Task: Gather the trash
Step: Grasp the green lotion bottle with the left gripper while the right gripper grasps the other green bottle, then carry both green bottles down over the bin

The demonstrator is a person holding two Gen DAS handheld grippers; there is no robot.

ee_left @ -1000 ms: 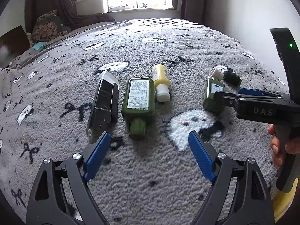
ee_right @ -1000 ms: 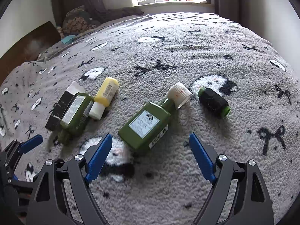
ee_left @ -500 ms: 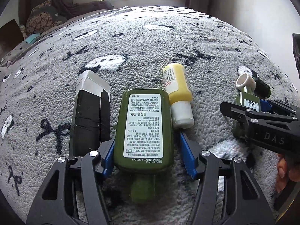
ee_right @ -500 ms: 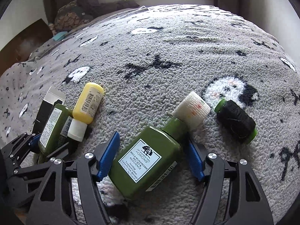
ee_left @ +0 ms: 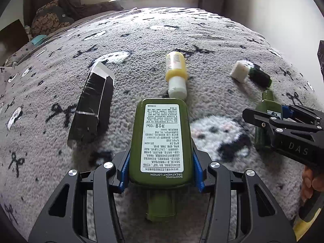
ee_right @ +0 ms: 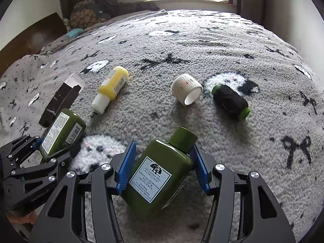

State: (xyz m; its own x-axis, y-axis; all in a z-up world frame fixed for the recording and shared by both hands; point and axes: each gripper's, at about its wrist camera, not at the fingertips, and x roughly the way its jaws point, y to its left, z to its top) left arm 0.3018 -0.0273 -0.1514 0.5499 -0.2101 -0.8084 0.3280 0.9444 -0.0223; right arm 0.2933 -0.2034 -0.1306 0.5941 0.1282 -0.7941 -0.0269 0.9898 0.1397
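1. Black carton (ee_left: 92,107) lying farthest left on the grey patterned blanket (ee_left: 141,40), apart from both tools.
2. Left gripper (ee_left: 161,170) just closed, blue pads clamped on the flanks of the green treatment lotion bottle (ee_left: 162,139), cap end toward the camera.
3. Yellow tube (ee_left: 175,68) beyond that bottle, white cap nearest it.
4. Right gripper (ee_right: 162,169) just closed on the green Origins bottle (ee_right: 160,174), neck uncapped, body tilted.
5. White ribbed cap (ee_right: 187,92) loose beyond the neck.
6. Black thread spool (ee_right: 230,102) just right of the cap.
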